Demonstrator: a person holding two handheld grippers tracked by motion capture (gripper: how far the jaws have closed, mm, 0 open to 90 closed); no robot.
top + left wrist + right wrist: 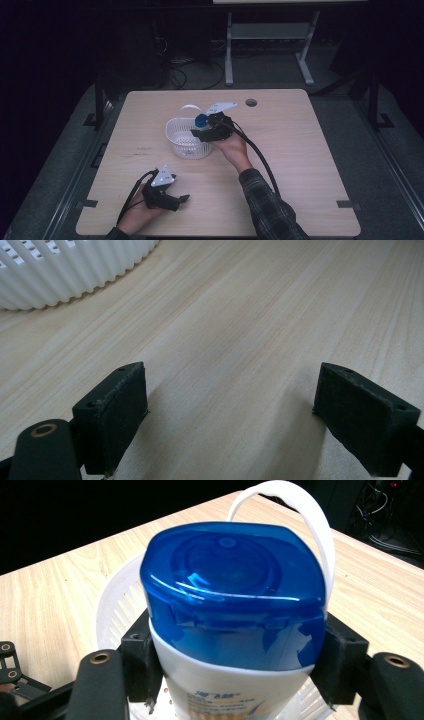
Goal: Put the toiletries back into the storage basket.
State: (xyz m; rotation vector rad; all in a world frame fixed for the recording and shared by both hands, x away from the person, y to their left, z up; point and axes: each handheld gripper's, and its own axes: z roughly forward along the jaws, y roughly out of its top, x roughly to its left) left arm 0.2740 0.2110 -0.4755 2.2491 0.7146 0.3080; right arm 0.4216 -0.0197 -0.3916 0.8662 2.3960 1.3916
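Two grippers were at work. The right gripper (235,680) was clamped on a white bottle (220,690) with a blue cap (230,600), its jaws pressing the bottle's sides just below the cap. It held the bottle above a white basket (187,137), at the basket's right rim; the basket's white handle (310,525) arched behind the cap. The left gripper (230,425) rested low at the near left of the worktop (300,150), jaws wide apart with nothing between them, the basket's ribbed wall just ahead.
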